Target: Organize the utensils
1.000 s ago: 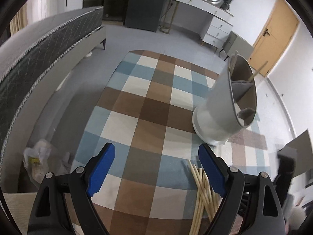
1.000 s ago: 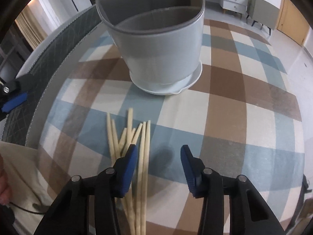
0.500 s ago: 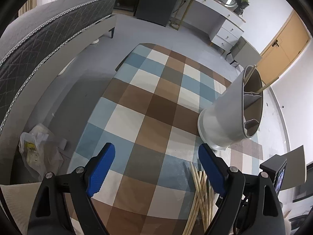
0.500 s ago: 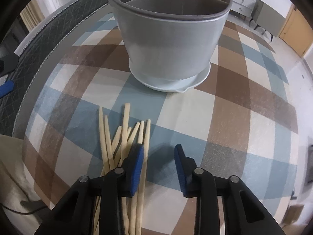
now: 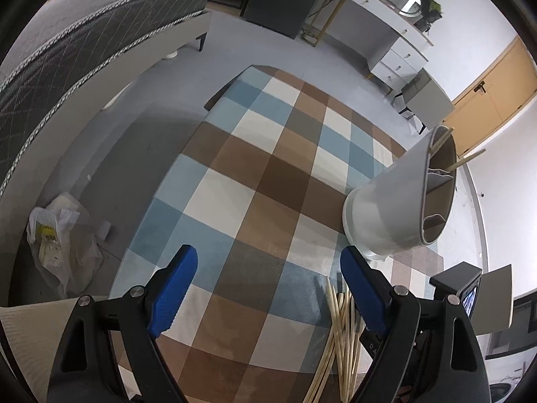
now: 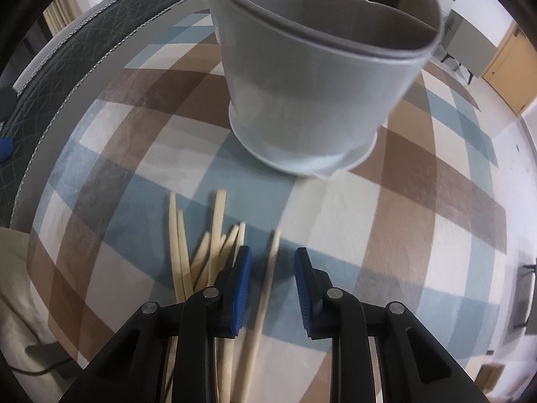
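A pile of pale wooden chopsticks (image 6: 208, 255) lies on the checked tablecloth (image 6: 402, 221). My right gripper (image 6: 272, 260) is open and low over the pile, with one chopstick (image 6: 265, 288) lying between its jaws. Beyond stands a grey divided utensil holder (image 6: 312, 94) on a white base. In the left wrist view my left gripper (image 5: 268, 262) is open and empty above the cloth; the holder (image 5: 399, 201) with two chopsticks in it is to the right, and the chopstick pile (image 5: 339, 329) is at lower right.
A grey bed (image 5: 67, 67) runs along the left. A plastic bag (image 5: 57, 245) lies on the floor beside the table edge (image 5: 161, 184). A white dresser (image 5: 386, 33) and an orange door (image 5: 486, 100) stand far off.
My right gripper has moved forward and down, and its jaws now straddle one chopstick at the pile's right edge. My left gripper has risen and pulled back a little.
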A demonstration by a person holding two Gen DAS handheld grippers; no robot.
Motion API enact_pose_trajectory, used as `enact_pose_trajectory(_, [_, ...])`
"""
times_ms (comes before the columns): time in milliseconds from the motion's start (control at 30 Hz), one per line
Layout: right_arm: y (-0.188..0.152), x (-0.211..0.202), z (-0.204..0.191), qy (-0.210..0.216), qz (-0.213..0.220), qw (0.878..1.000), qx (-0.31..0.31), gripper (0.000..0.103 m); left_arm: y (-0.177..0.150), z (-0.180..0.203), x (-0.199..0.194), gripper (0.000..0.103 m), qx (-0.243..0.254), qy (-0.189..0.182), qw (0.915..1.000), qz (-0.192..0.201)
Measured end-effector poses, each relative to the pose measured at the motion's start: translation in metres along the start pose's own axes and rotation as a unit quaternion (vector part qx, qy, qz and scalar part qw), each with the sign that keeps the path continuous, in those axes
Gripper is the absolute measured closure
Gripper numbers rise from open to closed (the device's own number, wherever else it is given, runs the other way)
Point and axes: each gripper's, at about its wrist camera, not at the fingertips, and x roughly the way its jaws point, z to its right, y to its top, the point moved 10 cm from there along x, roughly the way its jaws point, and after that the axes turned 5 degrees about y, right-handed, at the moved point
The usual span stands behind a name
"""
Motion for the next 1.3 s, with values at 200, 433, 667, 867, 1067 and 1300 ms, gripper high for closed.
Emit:
enact_pose_trajectory(200, [0.008, 0.0, -0.002, 0.024, 0.008, 1.0, -0.006, 0.099, -0.004, -0.006, 0.01, 0.019, 0.001, 0.014, 0.9998, -0.01])
enact_pose_trajectory(433, [0.013, -0.04, 0.044, 0.082, 0.08, 0.988, 0.099, 0.099, -0.032, 0.015, 0.039, 0.019, 0.026, -0.024, 0.9962, -0.079])
enact_pose_trajectory(667, [0.015, -0.09, 0.085, 0.139, 0.172, 0.956, 0.194, 0.099, -0.073, 0.035, 0.069, 0.02, 0.05, -0.034, 0.9868, -0.15])
enact_pose_trajectory(867, [0.014, -0.115, 0.101, 0.154, 0.215, 0.94, 0.215, 0.099, -0.087, 0.058, 0.075, 0.028, 0.104, -0.011, 0.9831, -0.15])
enact_pose_trajectory(1067, [0.009, -0.125, 0.103, 0.164, 0.225, 0.933, 0.227, 0.099, -0.084, 0.061, 0.077, 0.043, 0.128, 0.009, 0.9836, -0.126])
enact_pose_trajectory(1300, [0.008, -0.134, 0.102, 0.169, 0.234, 0.931, 0.222, 0.099, -0.082, 0.064, 0.077, 0.057, 0.122, 0.022, 0.9846, -0.123])
